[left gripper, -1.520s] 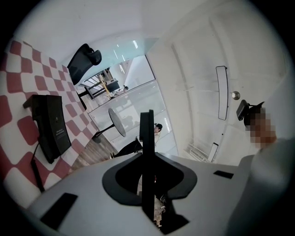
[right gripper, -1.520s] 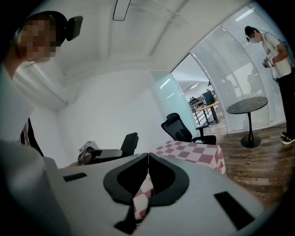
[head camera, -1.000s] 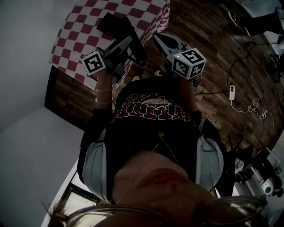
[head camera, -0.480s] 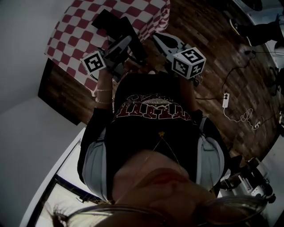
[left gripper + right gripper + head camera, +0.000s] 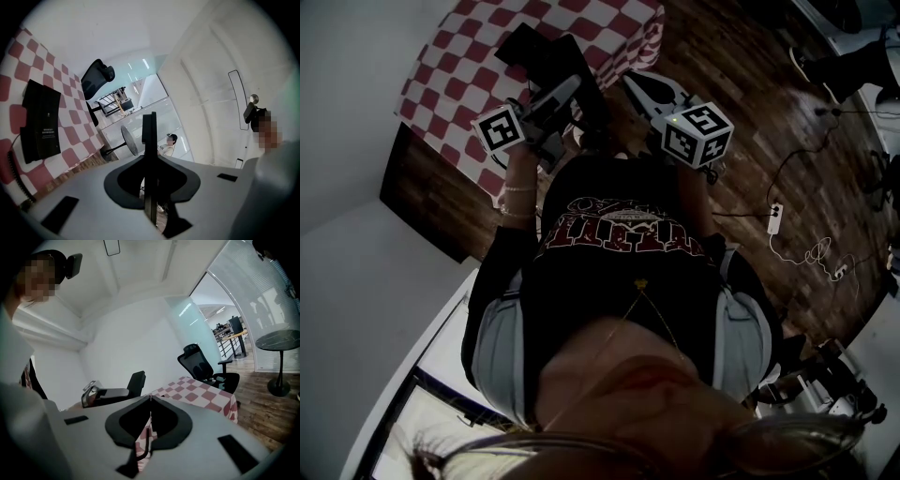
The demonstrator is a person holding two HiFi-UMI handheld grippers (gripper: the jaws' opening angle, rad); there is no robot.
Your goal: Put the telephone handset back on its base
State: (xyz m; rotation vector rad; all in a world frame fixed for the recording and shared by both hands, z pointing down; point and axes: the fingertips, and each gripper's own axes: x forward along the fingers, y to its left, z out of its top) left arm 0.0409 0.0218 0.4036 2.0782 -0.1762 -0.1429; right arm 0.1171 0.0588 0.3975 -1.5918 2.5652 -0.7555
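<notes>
A black telephone (image 5: 540, 49) lies on the red-and-white checkered table (image 5: 478, 56); the head view is too dark to tell whether the handset rests on its base. In the left gripper view the telephone (image 5: 41, 123) lies flat at the left, its coiled cord (image 5: 11, 165) trailing below. My left gripper (image 5: 569, 87) is held up at chest height near the table's edge, its jaws together with nothing between them (image 5: 149, 123). My right gripper (image 5: 637, 82) hangs beside it, also shut and empty (image 5: 150, 397). Neither touches the telephone.
A black office chair (image 5: 206, 364) stands behind the table, also visible in the left gripper view (image 5: 97, 78). A round black side table (image 5: 279, 341) is on the wood floor at the right. Cables and a white power strip (image 5: 775, 217) lie on the floor. A person sits far off (image 5: 168, 143).
The head view has shifted slightly, so the table and floor sit a little differently. Both grippers stay at about the same place, shut.
</notes>
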